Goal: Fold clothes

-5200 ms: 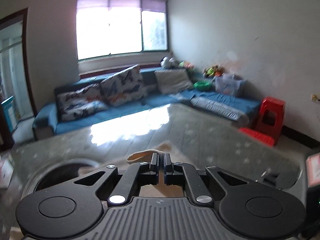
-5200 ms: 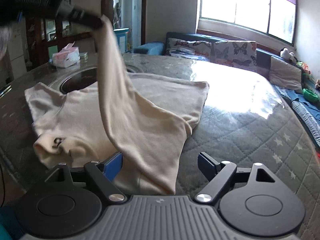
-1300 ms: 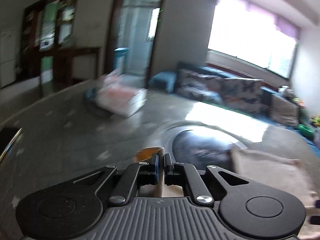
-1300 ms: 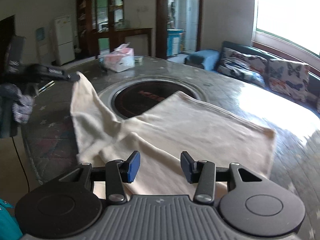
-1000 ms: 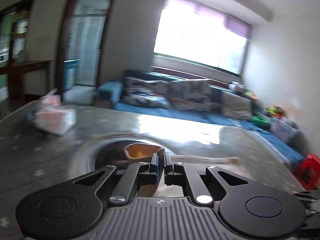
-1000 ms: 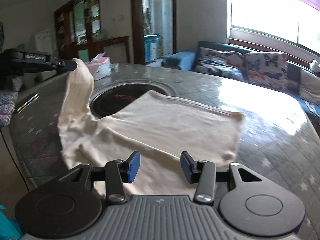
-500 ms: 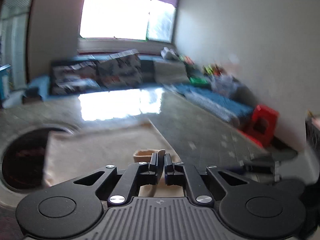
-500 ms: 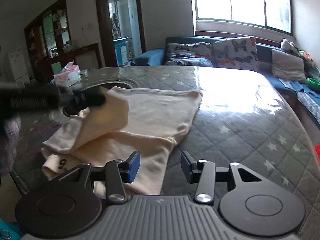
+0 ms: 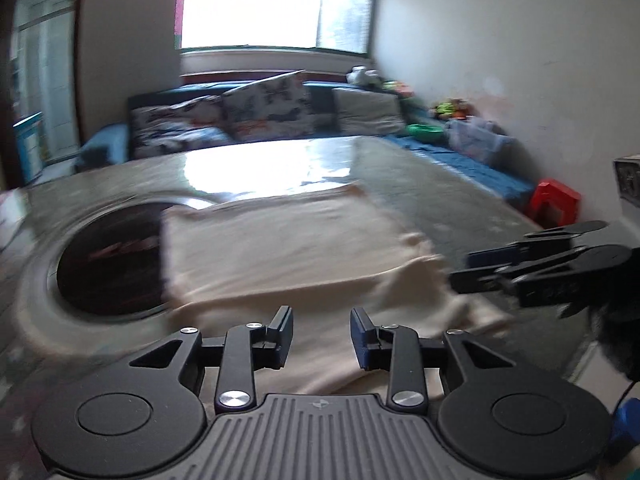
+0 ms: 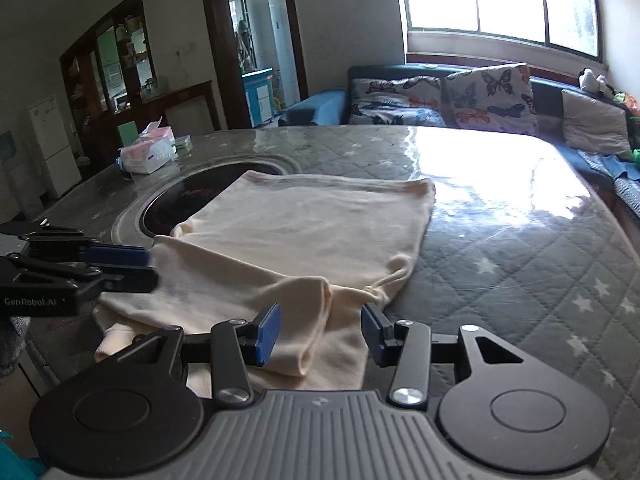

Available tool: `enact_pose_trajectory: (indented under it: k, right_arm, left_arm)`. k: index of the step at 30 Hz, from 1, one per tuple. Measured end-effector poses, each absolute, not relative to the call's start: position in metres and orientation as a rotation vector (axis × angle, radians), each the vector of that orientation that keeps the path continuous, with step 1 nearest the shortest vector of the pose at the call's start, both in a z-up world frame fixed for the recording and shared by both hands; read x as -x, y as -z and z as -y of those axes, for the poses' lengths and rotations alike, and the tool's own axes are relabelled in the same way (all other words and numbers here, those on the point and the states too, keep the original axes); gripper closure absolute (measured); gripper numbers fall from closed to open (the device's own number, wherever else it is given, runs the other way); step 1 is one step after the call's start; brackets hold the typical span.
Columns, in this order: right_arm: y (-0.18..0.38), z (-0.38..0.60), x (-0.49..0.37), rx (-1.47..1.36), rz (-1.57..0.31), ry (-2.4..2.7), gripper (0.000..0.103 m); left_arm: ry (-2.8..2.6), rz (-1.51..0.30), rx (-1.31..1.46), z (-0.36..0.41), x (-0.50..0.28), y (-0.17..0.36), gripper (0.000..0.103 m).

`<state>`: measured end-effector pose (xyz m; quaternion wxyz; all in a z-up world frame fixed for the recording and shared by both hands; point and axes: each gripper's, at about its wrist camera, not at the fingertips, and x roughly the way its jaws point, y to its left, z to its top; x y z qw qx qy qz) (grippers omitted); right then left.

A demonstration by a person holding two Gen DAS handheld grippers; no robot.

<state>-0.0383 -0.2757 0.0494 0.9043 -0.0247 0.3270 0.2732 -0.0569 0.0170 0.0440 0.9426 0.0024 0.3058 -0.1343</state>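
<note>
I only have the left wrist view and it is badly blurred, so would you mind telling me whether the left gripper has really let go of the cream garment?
Observer: Yes. In the right wrist view the left gripper is open at the cream garment's near-left edge, with no cloth between its fingers.
Operator: Thank you. Is the sleeve laid flat?
Observer: It lies folded across the body, its cuff just ahead of the right gripper.
Operator: Is the right gripper holding anything?
Observer: No, it is open above the cloth.
Operator: Anything else on the table?
Observer: A pink tissue pack sits at the far left, apart from the garment.
</note>
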Motion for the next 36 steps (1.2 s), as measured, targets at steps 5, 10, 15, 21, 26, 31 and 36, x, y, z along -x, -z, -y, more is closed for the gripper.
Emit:
enact_pose_trajectory:
  k: [5, 10, 15, 21, 26, 31, 36]
  right_arm:
    - [-0.044, 0.264, 0.028, 0.040, -0.688, -0.554, 0.061]
    - [-0.050, 0.249, 0.022, 0.067, -0.656, -0.550, 0.069]
    - [-0.055, 0.224, 0.024, 0.142, -0.614, -0.593, 0.069]
    - [-0.036, 0.213, 0.017, 0.177, -0.673, -0.598, 0.072]
    - [-0.030, 0.223, 0.020, 0.175, -0.697, -0.588, 0.084]
    - [-0.031, 0.230, 0.029, 0.222, -0.698, -0.594, 0.083]
    - [-0.042, 0.236, 0.044, 0.228, -0.680, -0.590, 0.080]
  left_arm:
    - [0.186, -0.654, 0.008, -0.046, 0.058, -0.034, 0.069]
    - [0.161, -0.636, 0.022, -0.050, 0.048, -0.039, 0.071]
    - [0.201, -0.610, 0.018, -0.036, 0.030, -0.045, 0.071]
    - [0.186, -0.647, -0.015, -0.028, 0.005, -0.030, 0.071]
    - [0.180, -0.657, -0.019, -0.037, 0.003, -0.021, 0.070]
    - [0.188, -0.647, -0.042, -0.034, 0.010, -0.023, 0.071]
    - [0.221, -0.635, -0.077, -0.030, 0.029, -0.029, 0.071]
